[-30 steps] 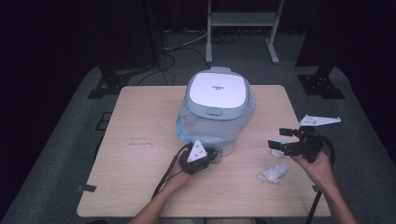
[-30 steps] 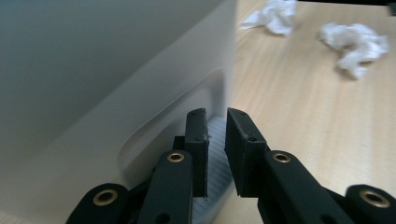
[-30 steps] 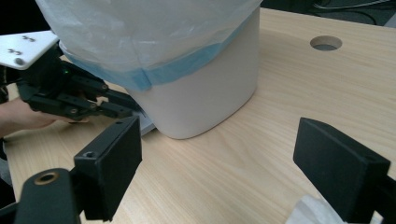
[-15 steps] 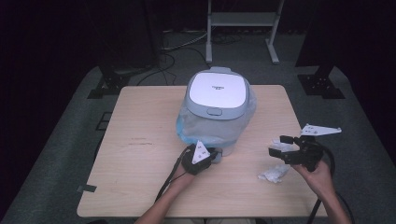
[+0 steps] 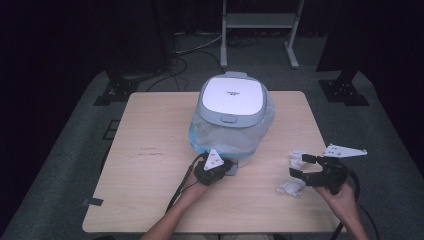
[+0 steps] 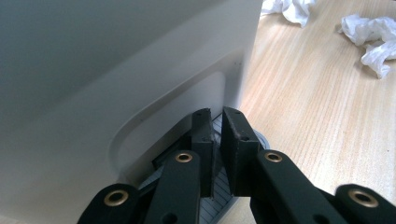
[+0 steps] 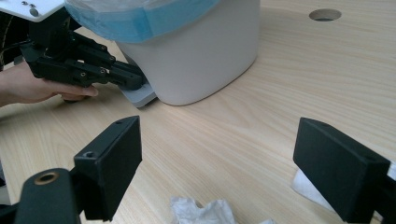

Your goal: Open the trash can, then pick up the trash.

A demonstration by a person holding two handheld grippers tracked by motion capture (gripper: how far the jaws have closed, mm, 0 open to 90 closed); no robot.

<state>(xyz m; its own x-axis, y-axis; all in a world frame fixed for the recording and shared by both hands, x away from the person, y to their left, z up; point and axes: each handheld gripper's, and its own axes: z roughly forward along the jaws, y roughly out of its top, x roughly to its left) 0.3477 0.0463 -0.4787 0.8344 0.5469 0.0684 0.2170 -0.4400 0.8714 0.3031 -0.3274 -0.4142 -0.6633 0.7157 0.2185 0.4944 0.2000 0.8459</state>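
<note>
On a pale wooden tabletop [image 5: 150,150] in a dark room, a lidded white bin [image 5: 232,117] with a blue liner stands mid-table. The left gripper [image 5: 227,167], jaws pressed together, bears on the bin's grey pedal [image 7: 140,95]. The right gripper [image 5: 302,166], jaws spread, hangs over a crumpled tissue [image 5: 291,187] near the right edge, the nearer hand. The right gripper view shows the tissue [image 7: 201,210] lying between its jaws; the left gripper view shows the pedal contact up close.

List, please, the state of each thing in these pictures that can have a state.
White pedal bin with grey lid: lid closed, blue-edged liner bag fitted.
Grey pedal: left gripper's tips pressed on it.
Left gripper: shut.
Right gripper: open, above the tissues.
Crumpled white tissues: loose on the wooden table.
</note>
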